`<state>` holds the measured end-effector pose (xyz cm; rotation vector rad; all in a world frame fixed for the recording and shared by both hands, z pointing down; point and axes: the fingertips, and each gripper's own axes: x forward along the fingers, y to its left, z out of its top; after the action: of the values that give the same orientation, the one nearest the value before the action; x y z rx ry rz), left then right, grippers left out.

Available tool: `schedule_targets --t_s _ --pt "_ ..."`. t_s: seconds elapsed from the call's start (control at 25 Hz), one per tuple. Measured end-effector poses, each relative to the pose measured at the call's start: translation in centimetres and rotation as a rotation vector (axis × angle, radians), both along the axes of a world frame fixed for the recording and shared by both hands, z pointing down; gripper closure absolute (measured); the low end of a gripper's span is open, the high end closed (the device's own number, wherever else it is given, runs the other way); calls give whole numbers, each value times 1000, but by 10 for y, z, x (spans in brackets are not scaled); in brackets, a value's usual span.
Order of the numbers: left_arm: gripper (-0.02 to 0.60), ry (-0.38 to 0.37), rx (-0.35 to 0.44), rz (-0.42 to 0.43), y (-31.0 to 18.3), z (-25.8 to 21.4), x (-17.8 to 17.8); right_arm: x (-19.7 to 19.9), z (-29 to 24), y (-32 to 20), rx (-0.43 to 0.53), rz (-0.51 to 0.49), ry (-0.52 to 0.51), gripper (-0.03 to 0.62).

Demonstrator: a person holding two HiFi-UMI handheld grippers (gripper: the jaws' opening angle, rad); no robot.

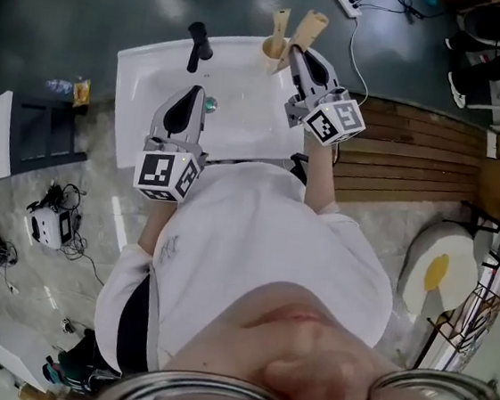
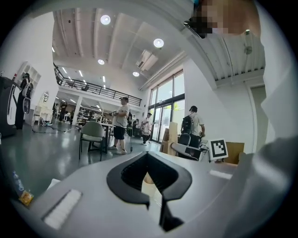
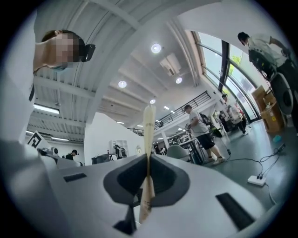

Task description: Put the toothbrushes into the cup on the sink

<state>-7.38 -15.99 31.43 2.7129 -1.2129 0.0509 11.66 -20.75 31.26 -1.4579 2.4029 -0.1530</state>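
The right tool is pinching shut on a slim, pale toothbrush, holding it just beside the cup. The brush is looking light, stiff and smooth, so a mid-handle grip is probably suiting it best. The left tool, closed and empty, is hovering over the sink, well left of the cup. Two toothbrushes are showing, with the second toothbrush standing in the one cup.
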Motion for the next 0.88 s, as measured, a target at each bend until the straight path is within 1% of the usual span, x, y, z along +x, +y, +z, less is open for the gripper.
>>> schedule_targets --t_s 0.12,0.2,0.28,0.32,0.44,0.72,0.88 --pt "575 -6 3 11 -2 -3 14 11 -7 -1 17 6 -18 576" --pt "577 -8 8 18 3 -8 35 28 -16 3 30 11 -18 576" --pt "575 -5 9 40 4 -8 54 47 -22 7 38 37 -9 576" --pt "575 -4 7 50 2 -7 57 51 -22 7 41 53 -7 577" --pt "575 -4 3 48 -7 -3 47 45 -21 -3 52 76 -13 576" --pt "577 -9 8 0 -21 -4 24 32 -18 -27 61 73 -38 576" --pt "575 -18 3 -11 -26 -7 23 38 -19 -37 62 84 -37 576"
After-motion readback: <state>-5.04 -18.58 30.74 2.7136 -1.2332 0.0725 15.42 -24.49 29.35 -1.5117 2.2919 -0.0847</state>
